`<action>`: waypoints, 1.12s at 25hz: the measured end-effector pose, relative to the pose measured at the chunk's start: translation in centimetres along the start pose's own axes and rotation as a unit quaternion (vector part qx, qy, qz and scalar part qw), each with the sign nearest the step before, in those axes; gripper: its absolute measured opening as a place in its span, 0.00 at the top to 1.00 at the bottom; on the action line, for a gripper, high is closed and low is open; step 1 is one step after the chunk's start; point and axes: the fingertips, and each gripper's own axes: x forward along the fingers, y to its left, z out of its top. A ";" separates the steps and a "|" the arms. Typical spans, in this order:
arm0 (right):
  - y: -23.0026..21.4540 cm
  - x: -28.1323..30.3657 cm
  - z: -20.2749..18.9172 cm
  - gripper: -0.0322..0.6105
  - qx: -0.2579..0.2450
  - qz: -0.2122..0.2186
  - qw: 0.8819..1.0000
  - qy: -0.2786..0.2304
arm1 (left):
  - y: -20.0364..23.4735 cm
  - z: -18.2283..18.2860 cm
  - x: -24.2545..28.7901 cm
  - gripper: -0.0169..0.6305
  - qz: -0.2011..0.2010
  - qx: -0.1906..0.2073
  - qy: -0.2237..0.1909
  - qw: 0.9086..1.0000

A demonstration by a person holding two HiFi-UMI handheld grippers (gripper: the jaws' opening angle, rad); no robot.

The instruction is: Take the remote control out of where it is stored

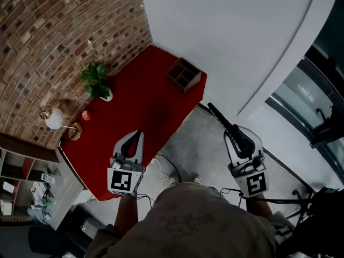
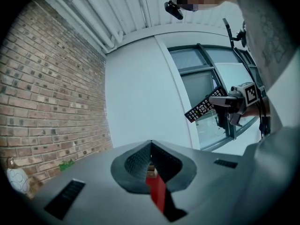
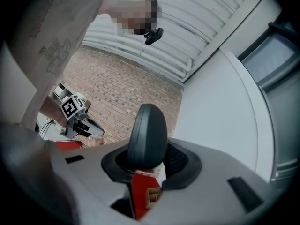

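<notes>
The right tool (image 1: 240, 142) clamps the remote control (image 1: 226, 121) by one end. It is light, stiff, slick plastic, probably steadier gripped mid-body. The left tool (image 1: 138, 137) is clenched — empty.

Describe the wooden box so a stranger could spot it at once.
Find the red table beside the brick wall. At its far corner, by the white wall, sits the wooden box. Unlike the plant and lamp opposite, it is brown with open compartments.

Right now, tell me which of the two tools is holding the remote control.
The right tool: its jaws clamp the black remote control. The left tool has its jaws together, with nothing between them.
</notes>
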 end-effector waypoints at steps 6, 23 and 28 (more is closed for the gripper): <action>0.6 0.9 0.7 0.78 0.015 0.000 1.000 -0.012 | 1.1 -0.1 -0.4 0.98 0.004 -0.002 -0.004 1.000; 1.5 1.9 1.0 0.78 0.006 0.006 1.000 -0.015 | 2.0 -0.4 -1.1 0.98 0.009 -0.007 -0.006 1.000; 1.5 2.1 0.8 0.78 0.008 0.006 1.000 -0.017 | 2.2 -1.0 -1.1 0.98 0.009 -0.009 0.002 1.000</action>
